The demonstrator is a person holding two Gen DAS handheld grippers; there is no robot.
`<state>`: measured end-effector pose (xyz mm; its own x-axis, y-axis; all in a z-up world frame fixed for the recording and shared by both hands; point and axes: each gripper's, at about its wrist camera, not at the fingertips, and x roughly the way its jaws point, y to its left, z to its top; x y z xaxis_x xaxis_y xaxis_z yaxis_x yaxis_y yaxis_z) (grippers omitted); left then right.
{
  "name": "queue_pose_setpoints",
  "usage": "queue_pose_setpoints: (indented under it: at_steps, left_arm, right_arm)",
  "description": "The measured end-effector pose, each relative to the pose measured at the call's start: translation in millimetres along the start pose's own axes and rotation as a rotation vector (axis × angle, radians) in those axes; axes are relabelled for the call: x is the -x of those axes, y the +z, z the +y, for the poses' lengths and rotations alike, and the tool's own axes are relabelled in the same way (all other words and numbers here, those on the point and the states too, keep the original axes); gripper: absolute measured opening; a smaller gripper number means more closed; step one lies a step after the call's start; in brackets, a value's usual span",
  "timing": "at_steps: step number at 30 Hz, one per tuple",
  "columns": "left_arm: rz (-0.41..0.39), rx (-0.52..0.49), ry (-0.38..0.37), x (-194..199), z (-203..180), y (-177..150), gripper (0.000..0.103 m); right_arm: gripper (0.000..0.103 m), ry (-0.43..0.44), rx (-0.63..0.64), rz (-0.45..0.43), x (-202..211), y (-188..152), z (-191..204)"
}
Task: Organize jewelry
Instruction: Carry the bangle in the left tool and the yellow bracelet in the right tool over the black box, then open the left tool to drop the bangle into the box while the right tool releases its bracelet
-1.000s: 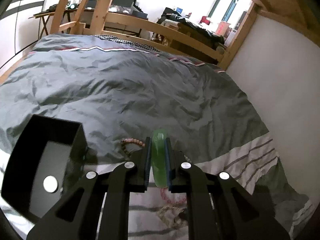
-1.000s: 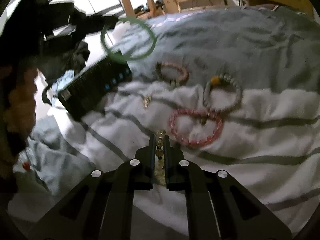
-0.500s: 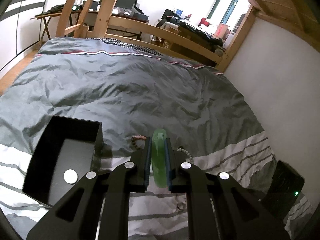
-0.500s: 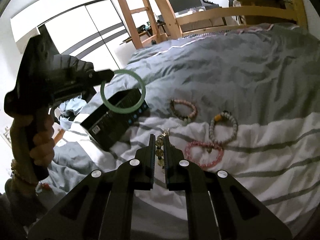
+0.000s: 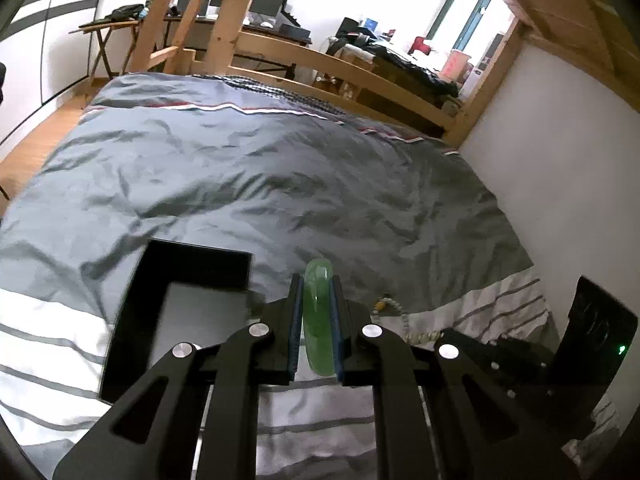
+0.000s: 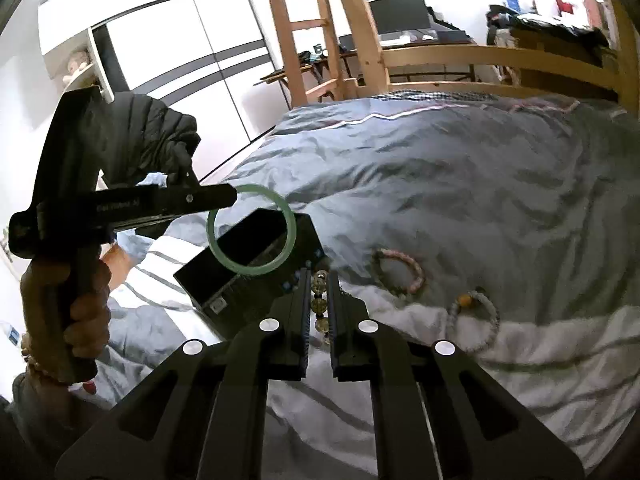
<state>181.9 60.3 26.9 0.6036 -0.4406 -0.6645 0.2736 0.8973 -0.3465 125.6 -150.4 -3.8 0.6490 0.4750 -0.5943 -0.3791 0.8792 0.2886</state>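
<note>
My left gripper (image 5: 317,280) is shut on a green jade bangle (image 5: 318,320) and holds it in the air, above and just right of an open black box (image 5: 180,312) on the bed. In the right wrist view the left gripper (image 6: 224,200) holds the bangle (image 6: 251,232) over the box (image 6: 256,272). My right gripper (image 6: 319,276) is shut on a string of yellowish and dark beads (image 6: 320,304), held above the bedding beside the box. A pink bead bracelet (image 6: 398,270) and a pale bracelet with an orange bead (image 6: 474,320) lie on the duvet to the right.
The grey duvet (image 5: 260,184) covers a bed with a wooden frame (image 5: 340,68) at the far end and a white wall (image 5: 560,168) on the right. The right gripper's body (image 5: 520,368) shows at the lower right of the left wrist view.
Both grippers have risen with their loads. The left gripper has moved the bangle towards the box, and the box now sits closer under it. The pink bracelet nearest the right gripper has left its view.
</note>
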Motion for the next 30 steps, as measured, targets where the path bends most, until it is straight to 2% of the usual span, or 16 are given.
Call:
queue_pose_setpoints:
  at_steps: [7,17,23,30]
  left_arm:
    - [-0.012,0.038,0.019,10,35,5,0.011]
    - [0.04,0.058,0.11,9,70,6,0.011]
    - [0.076,0.08,0.138,4,86,3,0.011]
    - [0.128,0.128,0.154,-8,102,-4,0.011]
  right_arm:
    - [0.008,0.026,0.032,0.016,-33,26,26]
    - [0.008,0.059,0.075,0.043,-87,62,58]
    - [0.008,0.065,0.055,0.073,-121,62,64]
    - [0.008,0.087,0.011,0.116,-151,43,69]
